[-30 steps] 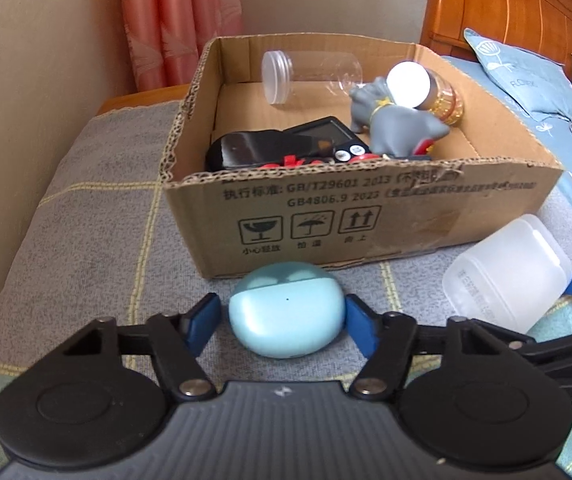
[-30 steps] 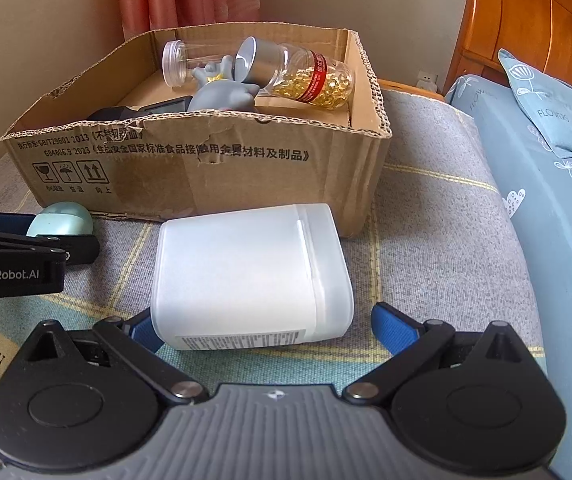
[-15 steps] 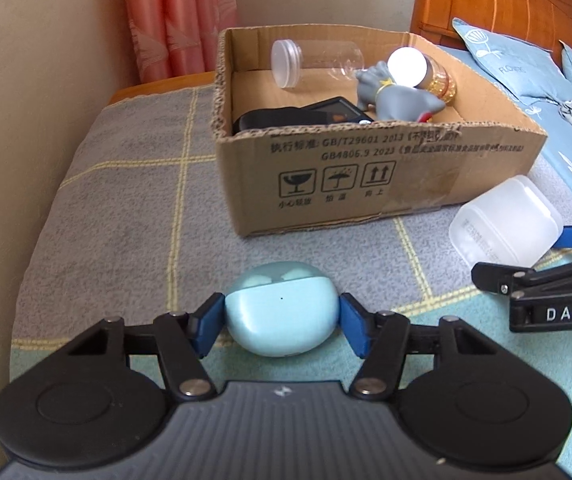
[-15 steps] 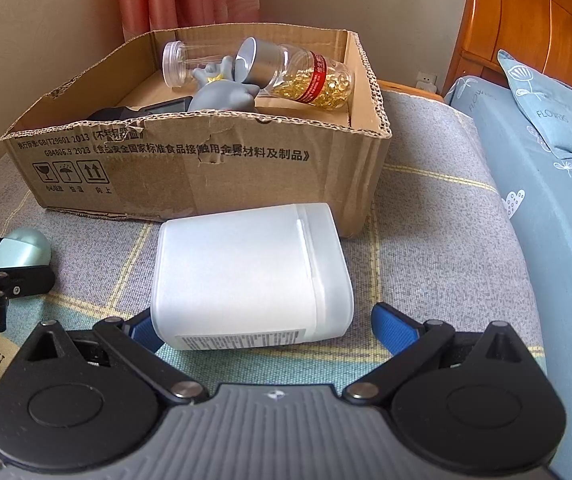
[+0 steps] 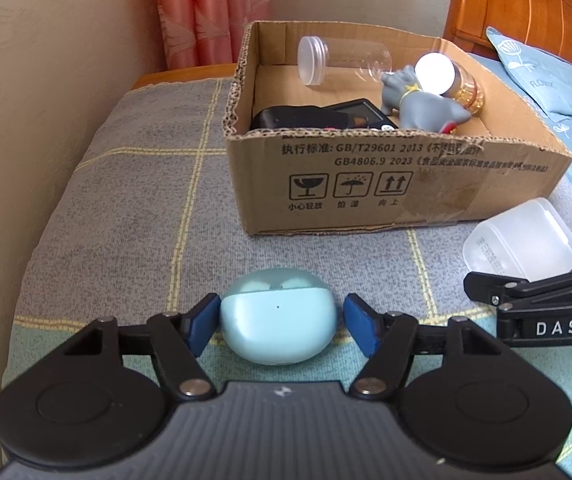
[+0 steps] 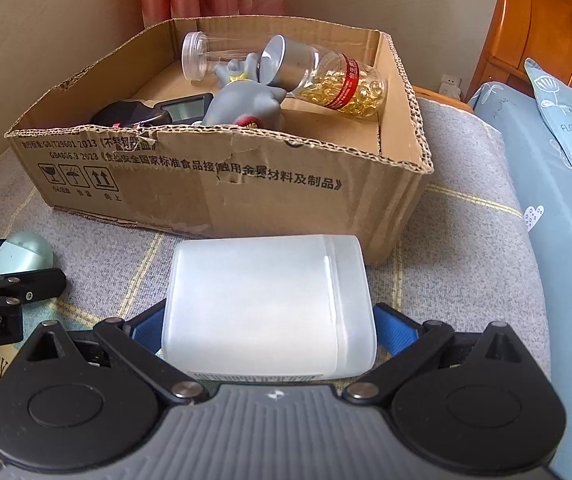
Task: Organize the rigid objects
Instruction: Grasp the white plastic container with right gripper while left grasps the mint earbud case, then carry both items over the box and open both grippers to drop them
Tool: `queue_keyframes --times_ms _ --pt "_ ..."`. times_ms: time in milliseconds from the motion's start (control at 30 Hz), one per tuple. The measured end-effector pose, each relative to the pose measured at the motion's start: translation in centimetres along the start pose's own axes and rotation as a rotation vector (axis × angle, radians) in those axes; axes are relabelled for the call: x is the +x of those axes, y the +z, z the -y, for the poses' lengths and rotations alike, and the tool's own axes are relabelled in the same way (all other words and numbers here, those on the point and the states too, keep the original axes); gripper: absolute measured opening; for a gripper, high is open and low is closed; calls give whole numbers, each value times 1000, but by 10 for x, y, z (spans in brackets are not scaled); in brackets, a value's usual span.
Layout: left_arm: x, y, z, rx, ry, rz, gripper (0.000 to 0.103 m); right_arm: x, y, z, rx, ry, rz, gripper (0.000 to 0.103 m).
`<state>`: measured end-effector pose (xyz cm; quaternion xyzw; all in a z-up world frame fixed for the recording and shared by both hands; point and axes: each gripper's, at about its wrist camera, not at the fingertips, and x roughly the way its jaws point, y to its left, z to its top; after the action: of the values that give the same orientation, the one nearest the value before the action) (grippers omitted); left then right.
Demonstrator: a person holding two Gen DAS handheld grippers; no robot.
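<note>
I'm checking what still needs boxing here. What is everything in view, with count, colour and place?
cardboard box: 1, brown, on the grey checked blanket
clear jar: 1, see-through, lying at the back of the box
capsule bottle: 1, clear with yellow capsules and a red label, lying in the box
toy figure: 1, grey, middle of the box
black devices: at least 2, front left of the box
earbud case: 1, pale blue, on the blanket before the box
frosted container: 1, white, on its side before the box
left gripper: jaws just opened, right pad clear of the case
right gripper: blue pads either side of the container, contact unclear
</note>
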<state>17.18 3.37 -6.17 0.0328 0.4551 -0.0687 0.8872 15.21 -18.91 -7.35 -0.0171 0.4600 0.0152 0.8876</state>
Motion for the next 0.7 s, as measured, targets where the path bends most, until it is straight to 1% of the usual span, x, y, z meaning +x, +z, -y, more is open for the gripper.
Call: queue_keyframes --times_ms 100,167,267,367,700 --pt "0 1 0 0 -3 -4 67 -1 3 1 7 12 1 101" --pt "0 1 0 2 -6 -5 66 -2 5 1 1 6 5 92" --pt "0 0 1 20 -4 1 66 -4 6 0 -2 17 8 86" --pt "-2 1 1 40 -20 -3 61 -6 6 -1 -18 13 4 86" --pt "-11 -2 3 123 -62 -16 60 -34 6 4 -51 88 11 86"
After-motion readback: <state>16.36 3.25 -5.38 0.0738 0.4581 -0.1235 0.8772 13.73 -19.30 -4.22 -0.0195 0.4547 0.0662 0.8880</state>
